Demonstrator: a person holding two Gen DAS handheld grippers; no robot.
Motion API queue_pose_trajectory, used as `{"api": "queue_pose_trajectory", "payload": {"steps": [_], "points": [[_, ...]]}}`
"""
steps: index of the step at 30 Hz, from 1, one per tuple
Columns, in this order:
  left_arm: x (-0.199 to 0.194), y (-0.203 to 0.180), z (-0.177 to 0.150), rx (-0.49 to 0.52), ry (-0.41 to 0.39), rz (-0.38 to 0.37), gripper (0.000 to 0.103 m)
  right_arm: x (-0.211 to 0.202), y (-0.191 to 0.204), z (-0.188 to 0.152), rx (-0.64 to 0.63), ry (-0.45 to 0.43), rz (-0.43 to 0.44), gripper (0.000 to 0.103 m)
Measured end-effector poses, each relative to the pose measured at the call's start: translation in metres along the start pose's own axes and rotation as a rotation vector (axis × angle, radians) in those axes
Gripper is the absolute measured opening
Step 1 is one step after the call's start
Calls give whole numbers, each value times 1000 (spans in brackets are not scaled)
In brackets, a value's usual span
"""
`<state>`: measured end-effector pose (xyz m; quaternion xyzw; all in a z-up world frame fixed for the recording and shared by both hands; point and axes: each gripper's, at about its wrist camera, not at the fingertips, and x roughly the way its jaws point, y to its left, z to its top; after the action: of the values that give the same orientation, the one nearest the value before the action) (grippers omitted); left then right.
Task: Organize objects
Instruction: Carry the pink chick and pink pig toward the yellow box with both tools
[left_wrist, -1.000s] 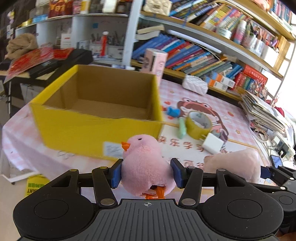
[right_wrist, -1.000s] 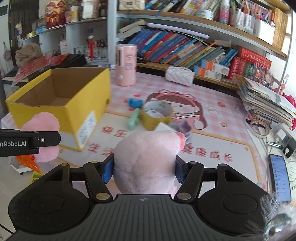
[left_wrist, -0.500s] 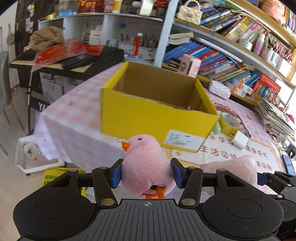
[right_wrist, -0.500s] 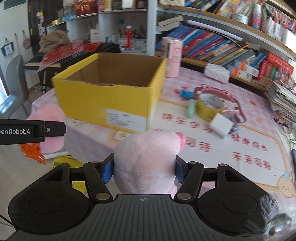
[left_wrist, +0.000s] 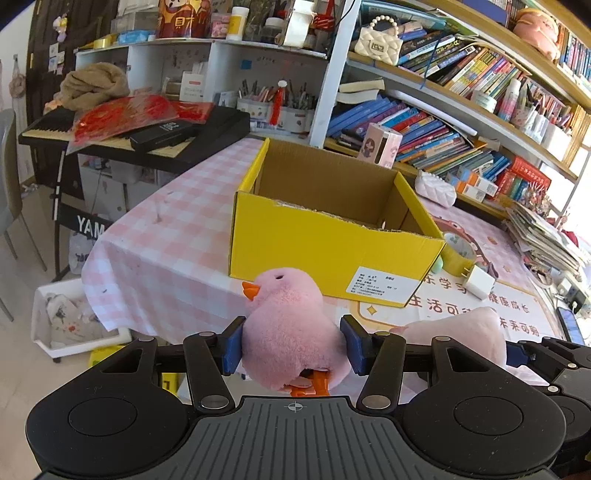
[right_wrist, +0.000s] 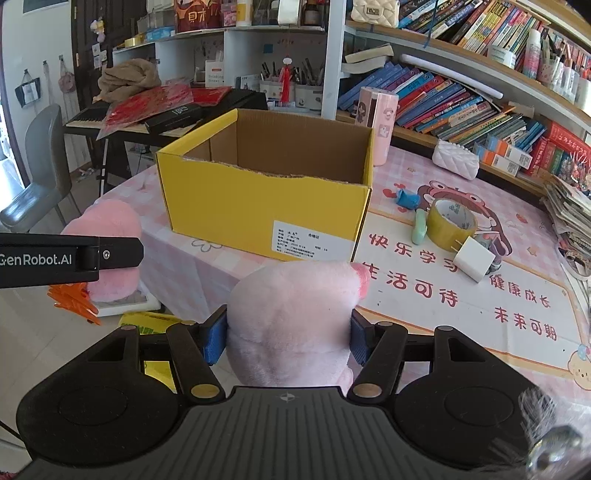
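Bookshelves (right_wrist: 461, 92) line the wall behind my pink-checked table (left_wrist: 177, 221). My left gripper (left_wrist: 291, 349) pinches a pink chick plush (left_wrist: 290, 332); my right gripper (right_wrist: 288, 339) squeezes a pale pink plush (right_wrist: 295, 317). Both hang at the table's near edge, before the open yellow box (right_wrist: 266, 210). Right of the box lie a tape roll (right_wrist: 452, 219) and white charger (right_wrist: 474, 258).

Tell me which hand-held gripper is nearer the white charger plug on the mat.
Right. The right hand-held gripper, shut on the pink pig plush, sits just left of the white charger plug. The left hand-held gripper, holding the pink chick plush, hangs farther left, off the table's edge.
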<state>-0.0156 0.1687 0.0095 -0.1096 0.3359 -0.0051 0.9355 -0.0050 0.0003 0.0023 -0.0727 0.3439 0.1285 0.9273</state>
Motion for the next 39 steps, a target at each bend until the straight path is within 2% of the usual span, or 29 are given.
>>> {"api": "queue_pose_trajectory", "payload": {"steps": [7, 16, 23, 26, 35, 39], "points": [[-3, 4, 0, 5, -6, -10, 53, -2, 4, 2, 9, -7, -11, 61], [-7, 12, 1, 1, -13, -9, 53, 0, 14, 4, -7, 0, 18, 61], [-9, 10, 7, 37, -37, -17, 53, 1, 20, 9, -7, -17, 25, 61], [-10, 8, 16, 42, -67, -27, 53, -1, 18, 16, 8, -66, 12, 61], [-2, -1, 56, 38, -165, -58, 53, -13, -4, 61, 79, -327, -91, 61], [14, -6, 74, 44, -184, -37, 53, -1, -16, 84, 82, -357, -89, 61]]}}
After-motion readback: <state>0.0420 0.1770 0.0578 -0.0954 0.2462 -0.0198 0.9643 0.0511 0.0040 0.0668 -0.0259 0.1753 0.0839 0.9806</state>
